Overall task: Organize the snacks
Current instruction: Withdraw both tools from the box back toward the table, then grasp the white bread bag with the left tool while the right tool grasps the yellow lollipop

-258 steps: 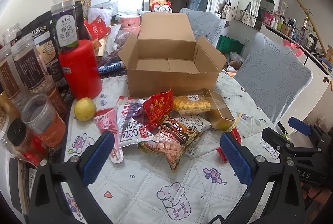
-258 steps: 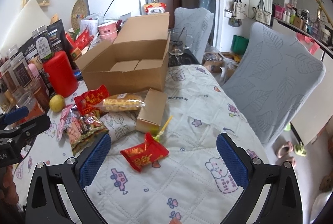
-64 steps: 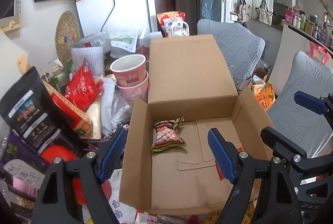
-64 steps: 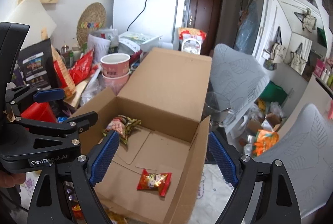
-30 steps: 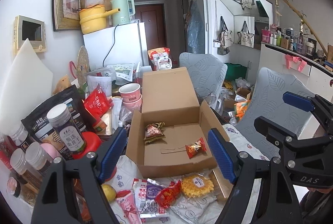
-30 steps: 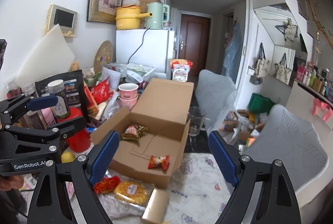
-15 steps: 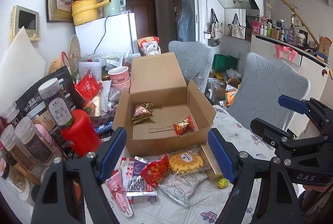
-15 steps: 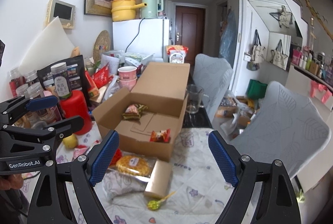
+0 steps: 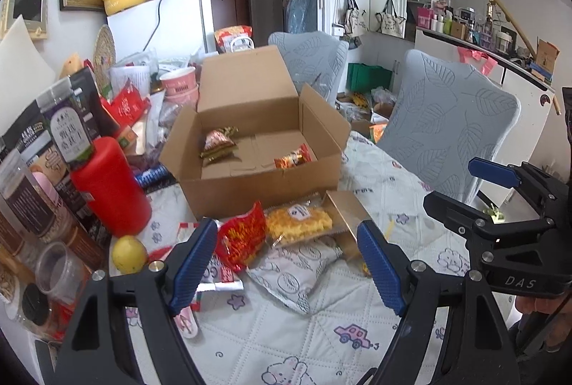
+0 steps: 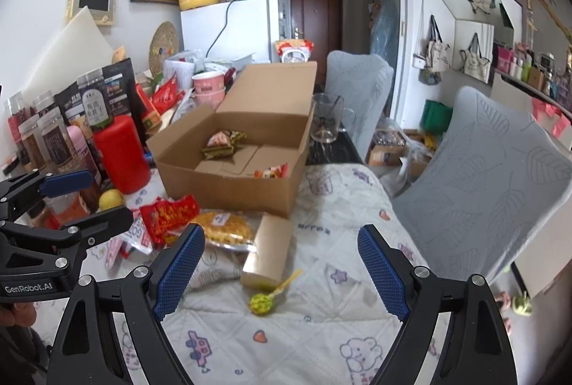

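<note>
An open cardboard box (image 9: 250, 184) (image 10: 228, 191) sits on the quilted table and holds a brown snack bag (image 9: 217, 144) (image 10: 222, 142) and a small red packet (image 9: 294, 156) (image 10: 272, 172). In front of it lie a red snack bag (image 9: 243, 234) (image 10: 168, 214), a yellow cracker pack (image 9: 298, 224) (image 10: 225, 226), a tan carton (image 9: 348, 211) (image 10: 269, 251), a white pouch (image 9: 295, 274) and a green lollipop (image 10: 261, 301). My left gripper (image 9: 286, 263) hangs open above the red bag and crackers. My right gripper (image 10: 280, 268) is open over the carton and lollipop. Neither holds anything.
A red canister (image 9: 111, 184), jars and dark pouches crowd the table's left side, with a yellow fruit (image 9: 128, 254) beside them. Pink cups (image 9: 178, 84) and a glass mug (image 10: 323, 123) stand behind the box. Grey leaf-print chairs (image 9: 450, 131) flank the right edge.
Both grippers have drawn back from the box and sunk toward the table, so the loose snacks in front of the box now lie between their fingers. Jaws stayed open.
</note>
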Available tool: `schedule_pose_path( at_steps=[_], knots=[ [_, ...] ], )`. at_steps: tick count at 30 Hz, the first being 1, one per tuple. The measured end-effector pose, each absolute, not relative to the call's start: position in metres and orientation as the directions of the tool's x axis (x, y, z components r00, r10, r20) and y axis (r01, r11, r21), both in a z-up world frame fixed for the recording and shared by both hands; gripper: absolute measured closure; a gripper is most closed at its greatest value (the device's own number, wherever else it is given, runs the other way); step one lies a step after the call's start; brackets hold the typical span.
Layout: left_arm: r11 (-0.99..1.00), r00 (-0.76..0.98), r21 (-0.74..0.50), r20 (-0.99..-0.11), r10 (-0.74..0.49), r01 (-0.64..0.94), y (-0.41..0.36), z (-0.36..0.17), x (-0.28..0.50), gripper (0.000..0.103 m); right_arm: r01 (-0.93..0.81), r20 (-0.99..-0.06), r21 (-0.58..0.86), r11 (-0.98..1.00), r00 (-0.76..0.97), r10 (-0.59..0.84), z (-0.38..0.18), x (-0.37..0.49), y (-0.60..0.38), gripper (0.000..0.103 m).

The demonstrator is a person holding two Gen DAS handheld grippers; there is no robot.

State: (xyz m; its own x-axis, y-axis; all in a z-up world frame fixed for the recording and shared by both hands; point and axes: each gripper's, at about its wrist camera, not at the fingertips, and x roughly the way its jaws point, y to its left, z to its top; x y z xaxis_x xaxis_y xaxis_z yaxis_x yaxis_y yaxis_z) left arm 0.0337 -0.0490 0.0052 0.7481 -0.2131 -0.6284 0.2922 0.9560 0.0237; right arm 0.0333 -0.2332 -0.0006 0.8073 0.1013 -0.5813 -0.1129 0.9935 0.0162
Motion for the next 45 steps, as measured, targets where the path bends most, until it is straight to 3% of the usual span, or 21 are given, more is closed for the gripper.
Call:
schedule_pose_path(
  at_steps=[21, 39, 42, 45],
  knots=[
    [0.933, 0.601, -0.049, -0.753, -0.269, 0.356, -0.056, -0.072, 0.058, 0.022, -0.106, -0.721, 0.066, 0.992, 0.682, 0.121, -0.086, 0.053, -0.235, 0.015],
    [0.914, 0.513, -0.080, -0.806, -0.295, 0.398, -0.059, -0.112, 0.109, 0.023, -0.154, -0.781, 0.134, 0.979, 0.592, 0.200, -0.121, 0.085, -0.227, 0.034],
    [0.908, 0.506, -0.072, -0.811, -0.294, 0.413, -0.062, -0.115, 0.113, 0.023, -0.164, -0.784, 0.124, 0.979, 0.588, 0.198, -0.122, 0.087, -0.224, 0.041],
    [0.903, 0.498, -0.050, -0.820, -0.281, 0.426, -0.066, -0.119, 0.115, 0.023, -0.163, -0.786, 0.109, 0.981, 0.590, 0.185, -0.122, 0.088, -0.222, 0.056]
  ],
)
